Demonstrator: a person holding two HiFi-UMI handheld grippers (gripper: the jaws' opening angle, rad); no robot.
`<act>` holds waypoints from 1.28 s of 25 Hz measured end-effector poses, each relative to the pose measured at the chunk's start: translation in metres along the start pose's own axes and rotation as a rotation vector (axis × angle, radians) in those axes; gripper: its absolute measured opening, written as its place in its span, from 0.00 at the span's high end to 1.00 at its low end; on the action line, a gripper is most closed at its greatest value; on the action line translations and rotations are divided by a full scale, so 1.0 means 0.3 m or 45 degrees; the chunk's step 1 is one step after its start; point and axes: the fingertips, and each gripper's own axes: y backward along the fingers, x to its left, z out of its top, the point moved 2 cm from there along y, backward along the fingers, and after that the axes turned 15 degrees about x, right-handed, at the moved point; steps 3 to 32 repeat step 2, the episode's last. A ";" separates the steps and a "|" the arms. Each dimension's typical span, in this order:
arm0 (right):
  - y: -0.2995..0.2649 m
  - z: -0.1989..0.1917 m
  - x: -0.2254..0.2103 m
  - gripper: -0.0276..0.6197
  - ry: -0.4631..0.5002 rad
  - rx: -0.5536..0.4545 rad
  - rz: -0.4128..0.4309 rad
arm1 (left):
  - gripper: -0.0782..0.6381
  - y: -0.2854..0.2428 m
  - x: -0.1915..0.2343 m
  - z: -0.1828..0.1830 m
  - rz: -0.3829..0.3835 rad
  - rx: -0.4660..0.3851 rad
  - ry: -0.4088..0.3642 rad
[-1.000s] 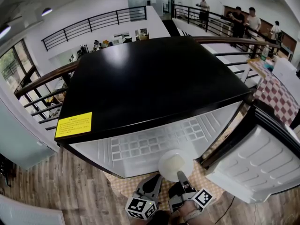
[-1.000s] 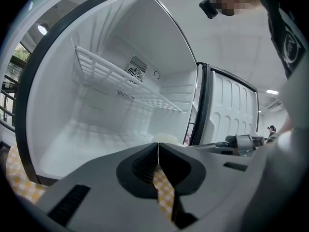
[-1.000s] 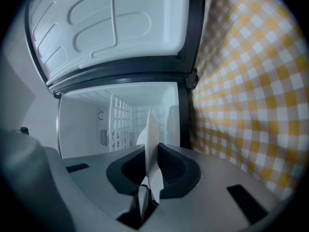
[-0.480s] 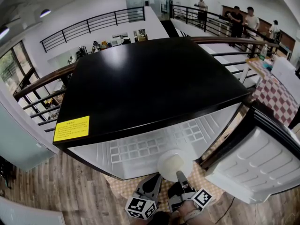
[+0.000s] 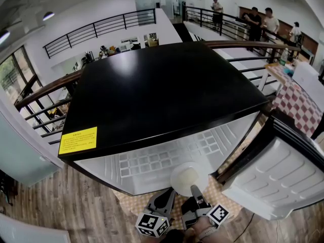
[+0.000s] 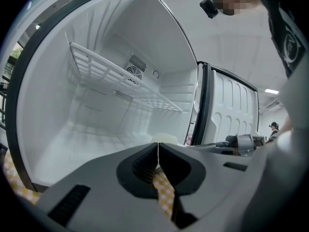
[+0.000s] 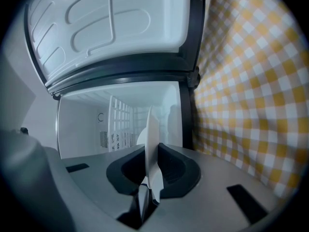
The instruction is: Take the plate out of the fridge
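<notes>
The white plate (image 5: 186, 178) hangs level just in front of the open fridge's (image 5: 167, 90) mouth, low in the head view. My right gripper (image 5: 195, 191) is shut on the plate's near rim. In the right gripper view the plate (image 7: 152, 139) shows edge-on, pinched between the jaws of my right gripper (image 7: 152, 154), with the white fridge interior behind it. My left gripper (image 5: 164, 196) is beside it on the left, shut with nothing in it. The left gripper view shows my left gripper (image 6: 158, 151) with its jaws touching, and a bit of the plate (image 6: 164, 139) beyond them.
The fridge door (image 5: 273, 178) stands swung open on the right. A wire shelf (image 6: 120, 81) spans the white interior. A yellow-checked cloth (image 7: 251, 95) lies under the fridge. Railings and several people (image 5: 263, 22) are far behind, with a red-checked table (image 5: 301, 103) at right.
Only the head view has shifted slightly; the grippers and the plate stay where they were.
</notes>
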 end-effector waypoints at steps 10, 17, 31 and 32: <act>0.000 0.000 0.000 0.88 -0.005 -0.001 -0.002 | 0.87 -0.001 0.000 0.002 -0.001 0.000 -0.001; 0.000 0.000 0.000 0.88 -0.005 -0.001 -0.002 | 0.87 -0.001 0.000 0.002 -0.001 0.000 -0.001; 0.000 0.000 0.000 0.88 -0.005 -0.001 -0.002 | 0.87 -0.001 0.000 0.002 -0.001 0.000 -0.001; 0.000 0.000 0.000 0.88 -0.005 -0.001 -0.002 | 0.87 -0.001 0.000 0.002 -0.001 0.000 -0.001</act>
